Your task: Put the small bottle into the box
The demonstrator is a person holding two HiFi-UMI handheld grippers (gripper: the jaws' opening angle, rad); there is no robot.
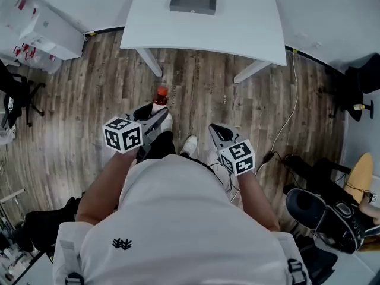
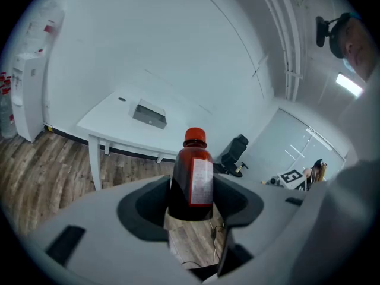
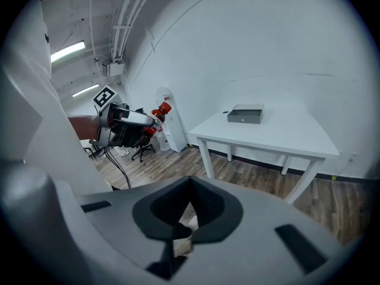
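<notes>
Facing white table (image 1: pixel 237 28), wood floor (image 1: pixel 77 111), left jaws clamping bottle (image 2: pixel 191 177), right jaws together

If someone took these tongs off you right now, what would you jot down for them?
Left tongs: shut on the small bottle, which is upright with its red cap on top.
Right tongs: shut, holding nothing.
Box: on the white table ahead, across the wooden floor.
Done: the bottle is in hand.
Left: walk to the table and put the bottle into the box.
</notes>
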